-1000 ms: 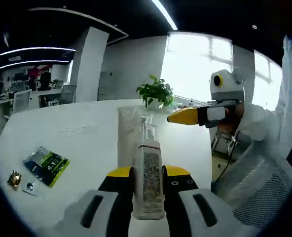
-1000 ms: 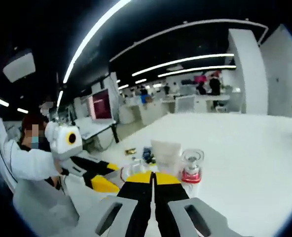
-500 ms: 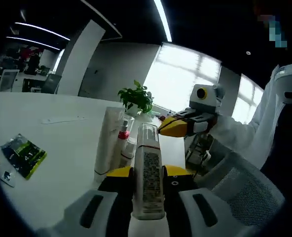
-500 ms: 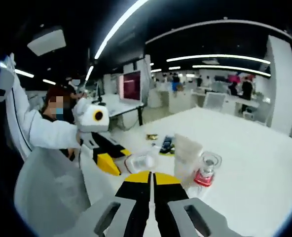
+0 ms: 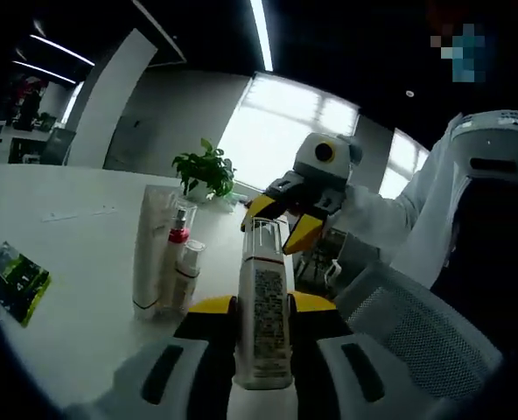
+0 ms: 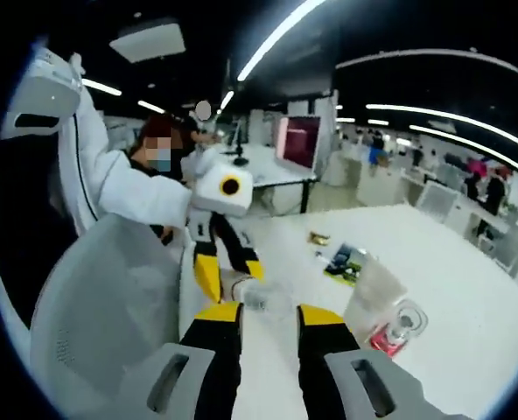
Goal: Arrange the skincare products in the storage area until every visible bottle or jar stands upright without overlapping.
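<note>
Left gripper (image 5: 261, 306) is clamped on a white pump bottle (image 5: 262, 324), upright at six o'clock in its own view. Right gripper (image 6: 268, 319) has its jaws spread wide, nothing between them. On the white table (image 5: 75, 262), a tall white tube (image 5: 151, 249), a red-collared bottle (image 5: 178, 262) and a small white bottle (image 5: 189, 269) stand together at nine o'clock.

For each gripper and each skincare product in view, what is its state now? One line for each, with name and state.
left gripper: shut on the pump bottle.
right gripper: open, holding nothing.
pump bottle: held between the left jaws, clear cap on.
white tube: standing upright on the table.
red-collared spray bottle: upright beside the tube.
small white bottle: upright, in front of the spray bottle.
</note>
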The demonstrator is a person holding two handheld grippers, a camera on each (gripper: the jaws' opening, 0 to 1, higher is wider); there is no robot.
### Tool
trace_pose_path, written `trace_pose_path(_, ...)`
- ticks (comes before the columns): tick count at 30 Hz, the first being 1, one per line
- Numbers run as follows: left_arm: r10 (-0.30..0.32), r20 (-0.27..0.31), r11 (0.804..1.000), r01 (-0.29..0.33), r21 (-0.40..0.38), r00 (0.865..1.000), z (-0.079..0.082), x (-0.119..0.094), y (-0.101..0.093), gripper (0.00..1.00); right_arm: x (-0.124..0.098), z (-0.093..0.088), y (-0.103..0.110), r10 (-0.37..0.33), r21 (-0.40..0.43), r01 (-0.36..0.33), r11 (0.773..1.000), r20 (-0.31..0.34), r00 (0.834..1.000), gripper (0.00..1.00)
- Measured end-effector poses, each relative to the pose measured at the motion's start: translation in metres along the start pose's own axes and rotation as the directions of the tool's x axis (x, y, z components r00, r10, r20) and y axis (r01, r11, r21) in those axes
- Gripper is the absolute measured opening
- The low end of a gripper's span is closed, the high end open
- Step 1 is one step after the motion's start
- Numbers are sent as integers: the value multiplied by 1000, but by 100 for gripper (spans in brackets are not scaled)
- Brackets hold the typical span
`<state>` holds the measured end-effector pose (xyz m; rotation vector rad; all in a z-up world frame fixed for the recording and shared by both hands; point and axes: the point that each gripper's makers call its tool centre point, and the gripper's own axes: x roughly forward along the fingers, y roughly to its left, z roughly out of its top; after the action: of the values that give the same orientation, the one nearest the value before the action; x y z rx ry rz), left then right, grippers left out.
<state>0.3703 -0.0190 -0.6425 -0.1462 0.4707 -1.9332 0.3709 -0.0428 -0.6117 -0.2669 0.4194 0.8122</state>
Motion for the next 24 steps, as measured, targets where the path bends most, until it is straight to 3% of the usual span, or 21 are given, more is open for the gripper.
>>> trace_pose_path(5,-55,-11,998,55,-2,998,-4,1,-7,19,4,-2,11,82,-17,-83,996,-37,996,18)
trace_pose_path(6,-71,-15,997,71,2,997,-5,1,-9,19,4,-3,18,129,-17,-130,991,-42,991,18)
trace_pose_path(12,-178,0,984,178,22,984,0,-1,-25,19,5,0,32,230,-22,-230,973,-37,973,17)
trace_pose_path(18,-224,-31,973,225,39,974,-3,2,-32,19,7,4,41,291,-20,-292,956,-30,956,16)
trace_pose_path(24,-237,-44,970,239,43,971,-8,4,-32,19,10,-2,47,330,-17,-332,943,-74,941,14)
